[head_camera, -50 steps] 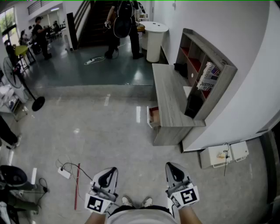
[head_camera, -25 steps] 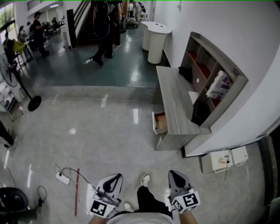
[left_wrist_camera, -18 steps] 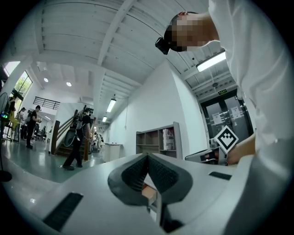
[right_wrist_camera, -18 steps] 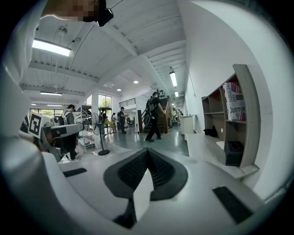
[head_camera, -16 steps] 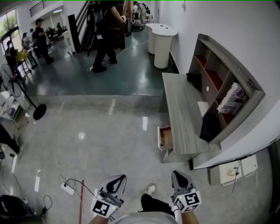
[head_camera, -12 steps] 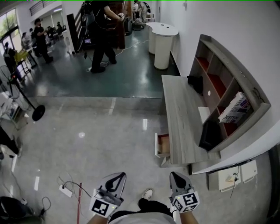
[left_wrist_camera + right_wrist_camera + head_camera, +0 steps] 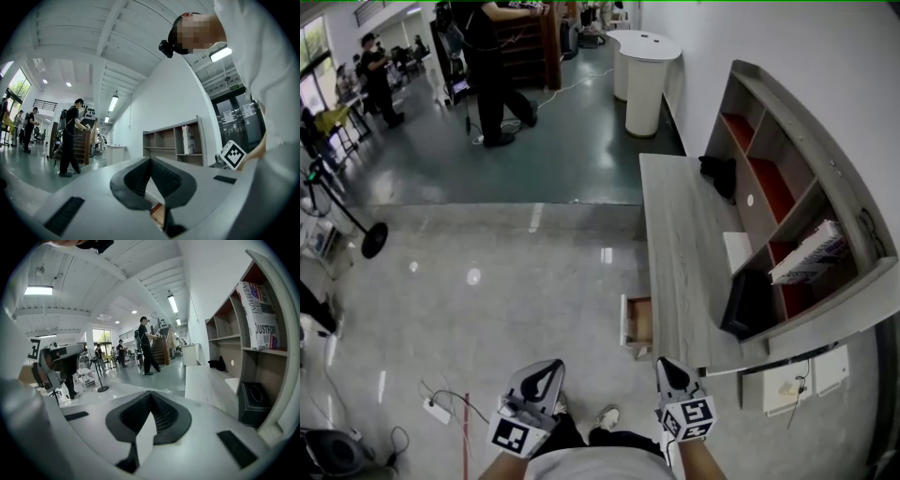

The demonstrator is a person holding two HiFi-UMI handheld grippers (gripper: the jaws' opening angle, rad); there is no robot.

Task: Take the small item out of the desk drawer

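The grey wooden desk runs along the right wall. Its small drawer is pulled out at the near end and shows a bare brown inside; no item can be made out in it. My left gripper is low in the head view, left of the drawer and short of it, with its jaws shut and nothing between them. My right gripper hangs just below the desk's near corner, also shut and empty. The left gripper view has the left gripper aimed at the shelves; the right gripper faces along the desk top.
A shelf unit on the desk holds a black box, a white pad, a black bag and magazines. A power strip with cable lies on the floor at left. White boxes sit past the desk's end. People stand further back.
The view has advanced toward the desk, so the drawer now lies just ahead of the grippers. Both grippers stay shut and low. A person in the background has walked left.
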